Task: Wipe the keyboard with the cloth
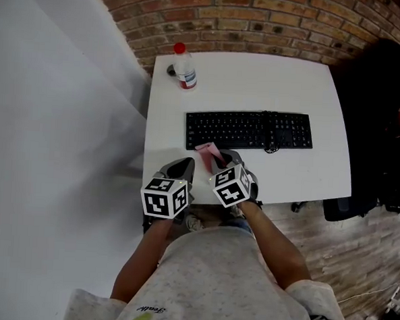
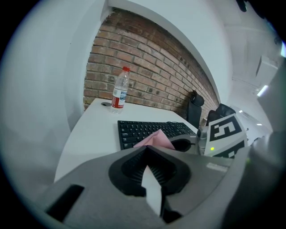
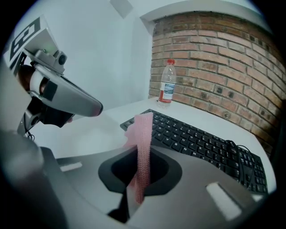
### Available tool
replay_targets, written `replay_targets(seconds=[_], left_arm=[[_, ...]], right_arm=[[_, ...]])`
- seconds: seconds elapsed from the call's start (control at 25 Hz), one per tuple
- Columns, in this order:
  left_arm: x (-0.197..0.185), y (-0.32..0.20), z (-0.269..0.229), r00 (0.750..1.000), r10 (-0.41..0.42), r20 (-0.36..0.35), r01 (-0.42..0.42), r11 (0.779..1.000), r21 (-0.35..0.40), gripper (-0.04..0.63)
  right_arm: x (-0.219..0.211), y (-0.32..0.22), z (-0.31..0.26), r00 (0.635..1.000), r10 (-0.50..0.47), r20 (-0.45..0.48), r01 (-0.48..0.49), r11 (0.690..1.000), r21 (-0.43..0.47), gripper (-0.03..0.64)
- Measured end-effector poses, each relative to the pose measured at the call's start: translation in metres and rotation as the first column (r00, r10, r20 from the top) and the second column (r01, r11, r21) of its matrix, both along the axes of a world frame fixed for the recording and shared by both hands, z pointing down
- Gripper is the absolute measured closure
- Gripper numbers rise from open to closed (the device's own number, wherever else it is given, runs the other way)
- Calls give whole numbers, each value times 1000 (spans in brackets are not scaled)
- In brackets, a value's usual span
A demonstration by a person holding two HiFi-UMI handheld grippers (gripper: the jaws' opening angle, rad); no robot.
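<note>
A black keyboard (image 1: 249,130) lies across the middle of the white table (image 1: 259,78). Just in front of the keyboard's left end, my right gripper (image 1: 217,162) is shut on a pink cloth (image 1: 207,152). In the right gripper view the cloth (image 3: 143,134) stands up as a narrow strip between the jaws, with the keyboard (image 3: 201,143) beyond it. My left gripper (image 1: 180,168) hovers beside the right one near the table's front edge, its jaws together with nothing in them. In the left gripper view the cloth (image 2: 156,139) shows just past the jaw tips.
A clear water bottle (image 1: 184,66) with a red cap stands at the table's far left corner, a small dark object (image 1: 171,70) beside it. A black office chair (image 1: 378,119) is at the table's right. A brick wall runs behind and a white wall to the left.
</note>
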State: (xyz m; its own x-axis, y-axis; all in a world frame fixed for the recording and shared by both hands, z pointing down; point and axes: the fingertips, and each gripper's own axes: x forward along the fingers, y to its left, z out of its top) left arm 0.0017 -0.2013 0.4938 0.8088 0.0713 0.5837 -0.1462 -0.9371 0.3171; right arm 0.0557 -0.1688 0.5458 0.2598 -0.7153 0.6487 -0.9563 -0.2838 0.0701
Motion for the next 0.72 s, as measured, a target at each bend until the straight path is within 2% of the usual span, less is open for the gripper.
replay_targets(seconds=[0.36, 0.72], left_arm=[[10, 17, -2, 999, 45, -10, -45, 999, 0, 598], [36, 45, -2, 995, 95, -21, -95, 995, -4, 598]], right_arm=[[13, 23, -2, 998, 56, -11, -56, 998, -1, 592], [34, 57, -3, 994, 109, -18, -109, 994, -6, 592]])
